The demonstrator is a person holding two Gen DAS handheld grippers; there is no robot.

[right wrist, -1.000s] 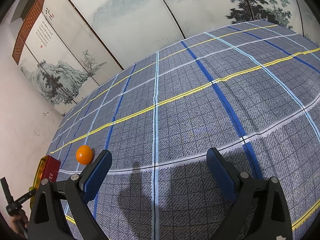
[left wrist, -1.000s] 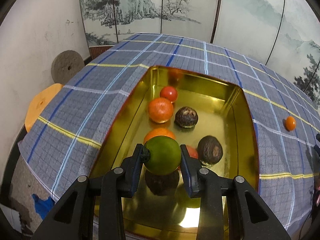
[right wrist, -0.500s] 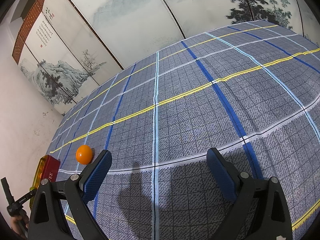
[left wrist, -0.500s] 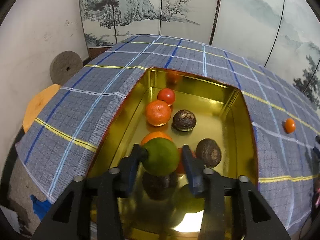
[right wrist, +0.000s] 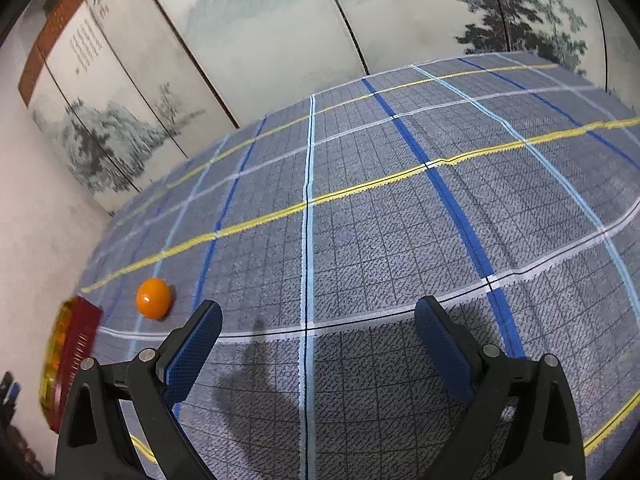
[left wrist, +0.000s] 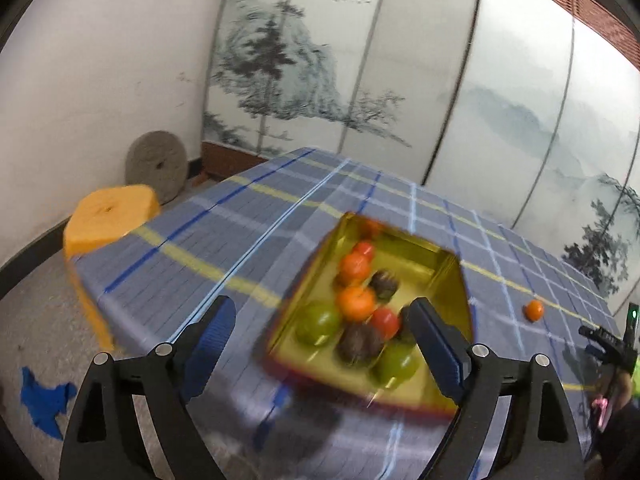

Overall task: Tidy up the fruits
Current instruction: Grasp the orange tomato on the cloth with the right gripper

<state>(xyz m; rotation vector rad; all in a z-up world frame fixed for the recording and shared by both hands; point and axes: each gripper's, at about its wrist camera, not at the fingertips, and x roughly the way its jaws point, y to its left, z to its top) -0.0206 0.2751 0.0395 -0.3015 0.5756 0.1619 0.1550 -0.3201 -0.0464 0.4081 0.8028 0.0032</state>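
Note:
In the left wrist view, a gold tray point(left wrist: 448, 264) with a red outer wall sits on the plaid cloth and holds several fruits: a green one point(left wrist: 318, 323), another green one point(left wrist: 394, 364), oranges, red ones and dark brown ones. My left gripper point(left wrist: 322, 336) is open and empty, pulled back and above the tray's near end. A small orange fruit point(left wrist: 534, 309) lies on the cloth right of the tray; it also shows in the right wrist view point(right wrist: 153, 297). My right gripper point(right wrist: 318, 344) is open and empty above the cloth, right of that fruit.
The tray's red corner point(right wrist: 74, 356) shows at the left edge of the right wrist view. An orange stool point(left wrist: 108, 216) and a round millstone point(left wrist: 156, 166) stand on the floor left of the table. Painted screens stand behind. The table edge lies near my left gripper.
My left gripper has opened and let go of the green fruit, which now lies in the tray, and has pulled back and up. The right gripper has barely moved.

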